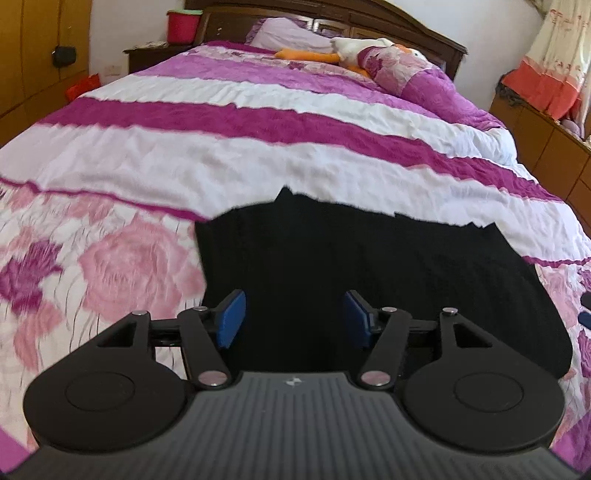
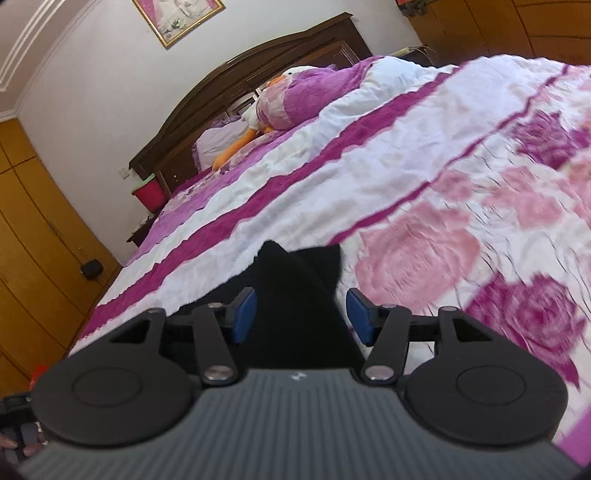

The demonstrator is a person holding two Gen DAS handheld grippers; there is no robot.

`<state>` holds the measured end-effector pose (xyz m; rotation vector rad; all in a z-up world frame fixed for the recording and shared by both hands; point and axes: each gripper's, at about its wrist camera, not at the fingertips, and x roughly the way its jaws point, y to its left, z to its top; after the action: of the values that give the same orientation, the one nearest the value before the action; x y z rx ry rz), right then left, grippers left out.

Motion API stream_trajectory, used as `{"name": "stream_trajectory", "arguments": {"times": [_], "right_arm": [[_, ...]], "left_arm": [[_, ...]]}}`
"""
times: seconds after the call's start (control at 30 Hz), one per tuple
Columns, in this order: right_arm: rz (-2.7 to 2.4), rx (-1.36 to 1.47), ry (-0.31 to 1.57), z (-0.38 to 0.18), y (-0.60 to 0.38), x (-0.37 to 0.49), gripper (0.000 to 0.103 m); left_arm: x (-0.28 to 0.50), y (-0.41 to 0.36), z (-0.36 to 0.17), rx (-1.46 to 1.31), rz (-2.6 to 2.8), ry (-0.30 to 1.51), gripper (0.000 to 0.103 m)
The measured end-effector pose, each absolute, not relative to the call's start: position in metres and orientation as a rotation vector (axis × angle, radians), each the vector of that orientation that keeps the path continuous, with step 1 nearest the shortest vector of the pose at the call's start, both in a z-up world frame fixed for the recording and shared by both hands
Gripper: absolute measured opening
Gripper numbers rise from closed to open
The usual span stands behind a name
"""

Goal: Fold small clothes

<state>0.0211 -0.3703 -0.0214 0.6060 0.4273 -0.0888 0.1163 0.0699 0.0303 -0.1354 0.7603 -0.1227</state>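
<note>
the black garment (image 1: 369, 280) lies flat on the bedspread (image 1: 258, 155), its long axis running left to right ahead of your left gripper (image 1: 294, 317). both jaws stand apart, gripping nothing; your right gripper (image 2: 301, 317) faces 1 end.

a black garment (image 1: 369, 280) is seen on a bedspread (image 1: 258, 155) banded in white and magenta and printed with pink and purple roses. blue pads (image 1: 232, 317) are carried on black grippers. an orange-and-white plush (image 1: 347, 51) and a red bucket (image 1: 183, 24) are shown.
</note>
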Motion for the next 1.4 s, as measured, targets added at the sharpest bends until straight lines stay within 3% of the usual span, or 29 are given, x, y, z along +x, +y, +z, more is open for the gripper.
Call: {"name": "stream_trajectory", "arguments": {"times": [0.3,0.9,1.03,1.4], "right_arm": [[-0.088,0.621,0.479,-0.046,-0.361,-0.005,0.057],[-0.068,0.656,0.480,-0.080,-0.361,-0.010,0.057],[-0.045,0.666,0.477,-0.082,-0.361,-0.009,0.067],[-0.056,0.640,0.490,-0.067,-0.352,0.012,0.070]], "left_arm": [[0.098,0.060,0.005,-0.115,-0.106,0.778,0.066],[0.096,0.048,-0.013,-0.061,-0.081,0.798,0.086],[0.094,0.045,-0.008,-0.032,-0.087,0.816,0.087],[0.085,0.053,0.004,0.009,-0.079,0.809,0.088]]}}
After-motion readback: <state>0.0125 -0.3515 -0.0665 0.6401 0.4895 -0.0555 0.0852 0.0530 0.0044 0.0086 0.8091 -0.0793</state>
